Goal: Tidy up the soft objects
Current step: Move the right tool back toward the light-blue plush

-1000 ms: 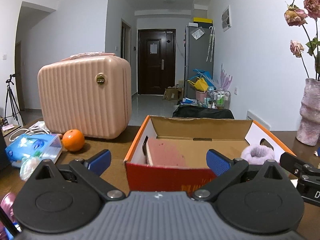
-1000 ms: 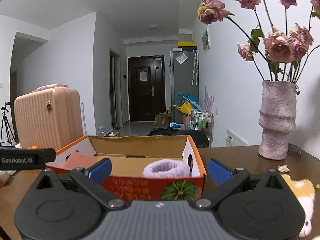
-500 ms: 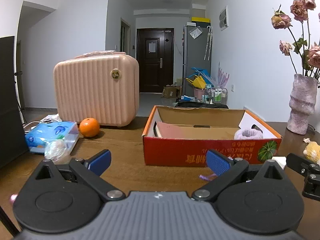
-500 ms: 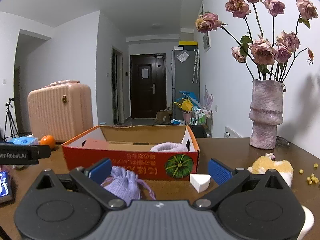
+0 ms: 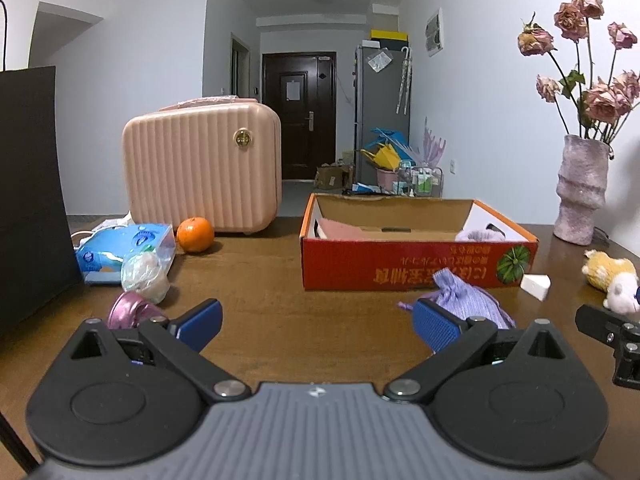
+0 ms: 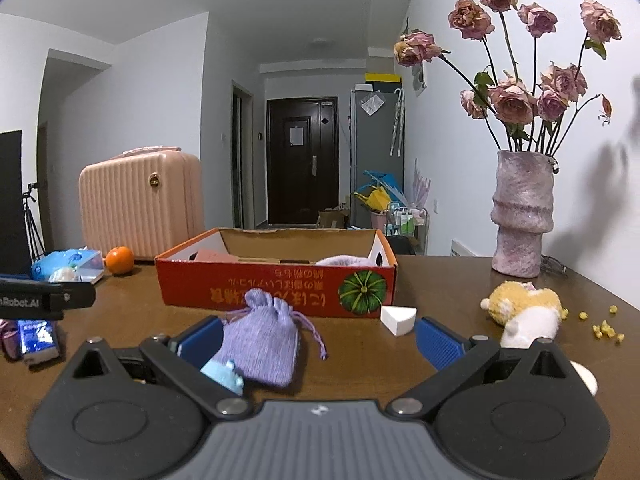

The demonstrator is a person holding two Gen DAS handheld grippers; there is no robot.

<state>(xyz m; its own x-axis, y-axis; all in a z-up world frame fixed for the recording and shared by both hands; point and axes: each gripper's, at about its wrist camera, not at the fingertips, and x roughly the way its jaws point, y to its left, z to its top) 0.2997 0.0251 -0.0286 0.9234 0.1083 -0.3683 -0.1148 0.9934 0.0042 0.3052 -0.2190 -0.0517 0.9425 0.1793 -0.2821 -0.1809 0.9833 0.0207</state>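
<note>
On the table [image 6: 440, 280], the orange box [image 6: 276, 286] already holds a fluffy purple item [image 6: 344, 261] and perhaps a pink one. Left outside: the purple pouch [image 6: 260, 336], white sponge wedge [image 6: 397, 319] and plush toy [image 6: 524, 308]. Both hand-held grippers, left [image 5: 316, 322] and right [image 6: 318, 340], stand apart, empty. Open table lies before the box.

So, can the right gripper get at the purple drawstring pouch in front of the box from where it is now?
Probably yes. The right gripper is open and empty, and the purple pouch lies on the bare table just ahead of its left finger, apart from the orange box. Nothing stands between them.
</note>
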